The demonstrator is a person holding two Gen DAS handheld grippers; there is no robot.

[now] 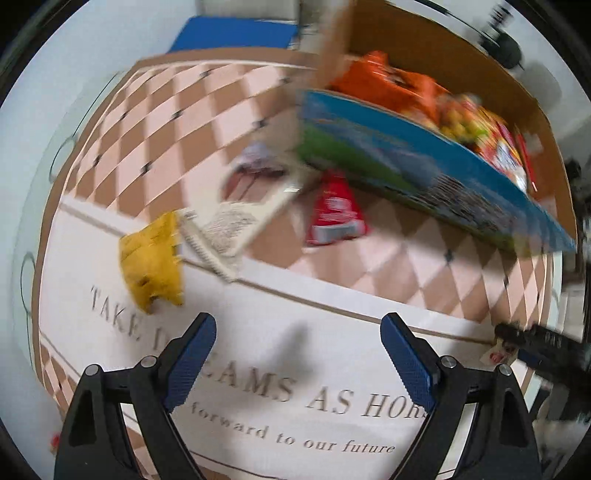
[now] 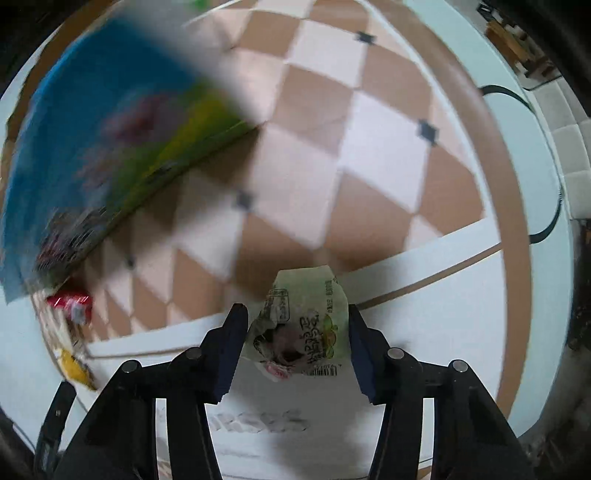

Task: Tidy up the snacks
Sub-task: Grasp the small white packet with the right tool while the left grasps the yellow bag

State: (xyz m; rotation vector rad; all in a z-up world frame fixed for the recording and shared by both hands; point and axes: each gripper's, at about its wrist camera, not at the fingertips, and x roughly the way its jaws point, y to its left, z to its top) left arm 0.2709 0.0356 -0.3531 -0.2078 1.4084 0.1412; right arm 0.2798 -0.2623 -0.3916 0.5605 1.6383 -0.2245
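Note:
My right gripper [image 2: 297,332] is shut on a pale green snack packet [image 2: 303,332] and holds it above the checkered mat. My left gripper [image 1: 298,343] is open and empty above the mat's white lettered panel. A cardboard box [image 1: 424,48] with a blue and green printed side [image 1: 424,166] stands at the right, holding orange and red snack bags [image 1: 399,83]. The box also shows blurred at the left of the right wrist view [image 2: 103,147]. On the mat lie a yellow packet [image 1: 151,258], a white packet [image 1: 229,225], a red packet [image 1: 334,210] and a small purple-white packet [image 1: 258,158].
The brown and pink checkered mat [image 1: 177,122] covers a white table [image 1: 44,110]. A blue object [image 1: 236,33] lies at the far edge. The other gripper's dark arm [image 1: 543,347] shows at the right edge. A chair [image 2: 569,147] stands beyond the table.

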